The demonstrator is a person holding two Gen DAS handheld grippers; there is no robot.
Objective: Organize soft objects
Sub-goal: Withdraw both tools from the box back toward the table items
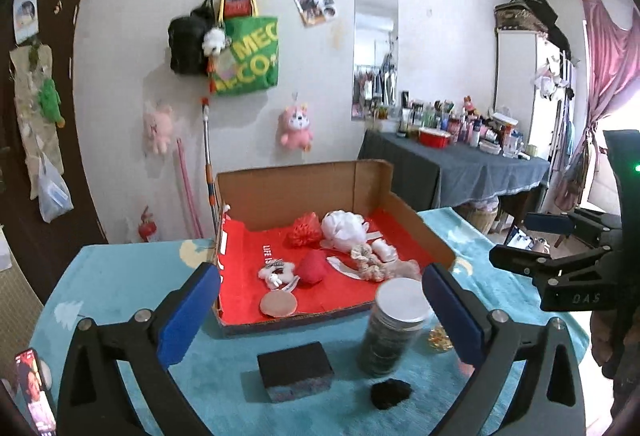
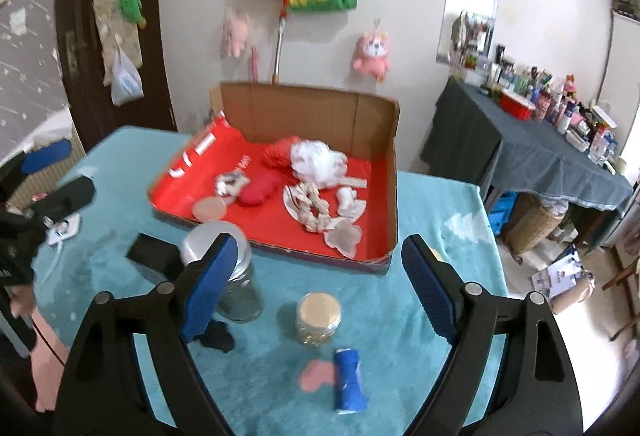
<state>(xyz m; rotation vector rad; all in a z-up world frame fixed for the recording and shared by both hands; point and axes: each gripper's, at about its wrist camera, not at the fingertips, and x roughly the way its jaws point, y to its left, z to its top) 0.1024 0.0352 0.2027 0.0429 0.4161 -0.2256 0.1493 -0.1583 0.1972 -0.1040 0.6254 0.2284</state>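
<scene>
A cardboard box [image 1: 280, 188] [image 2: 304, 108] with a red floor stands on the turquoise table. It holds soft things: a red mesh puff [image 1: 306, 232], a white puff [image 1: 344, 230] [image 2: 318, 158], a red pad [image 1: 314, 266] [image 2: 258, 190], a small plush toy [image 1: 276, 272], a cream scrunchie [image 1: 366, 262] [image 2: 310, 206] and a round powder puff [image 1: 279, 303]. A small black soft lump [image 1: 390, 393] [image 2: 216, 334] lies on the table in front. A pink pad [image 2: 318, 374] and a blue roll [image 2: 349, 380] lie near my right gripper [image 2: 320, 292]. Both my left gripper [image 1: 320, 312] and my right gripper are open and empty.
A tall jar with a white lid [image 1: 394, 328] [image 2: 228, 268], a small jar [image 2: 319, 318] and a black block [image 1: 294, 370] [image 2: 154, 254] stand on the table [image 1: 120, 276] in front of the box. A cluttered side table [image 1: 460, 160] stands at the right.
</scene>
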